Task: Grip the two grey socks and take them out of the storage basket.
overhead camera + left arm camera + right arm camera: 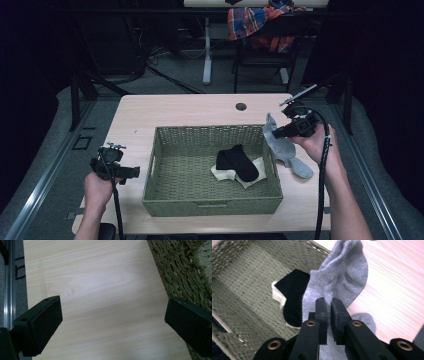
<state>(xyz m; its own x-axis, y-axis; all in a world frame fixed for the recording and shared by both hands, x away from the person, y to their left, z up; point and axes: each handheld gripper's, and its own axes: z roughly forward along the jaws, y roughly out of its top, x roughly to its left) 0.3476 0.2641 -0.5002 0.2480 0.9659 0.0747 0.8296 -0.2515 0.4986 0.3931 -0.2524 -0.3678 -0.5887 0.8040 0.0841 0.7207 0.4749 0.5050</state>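
A grey sock hangs lifted at the right rim of a woven green basket. My right gripper is shut on it; in the right gripper view the jaws pinch the grey sock over the basket's edge. A second grey sock lies on the table beside the basket. Inside the basket a black sock lies on a white one. My left gripper stands open left of the basket, with bare tabletop between its pads.
The basket sits mid-table on the light wooden table, which has a cable hole at the back. A chair with a plaid cloth stands behind the table. The surroundings are dark.
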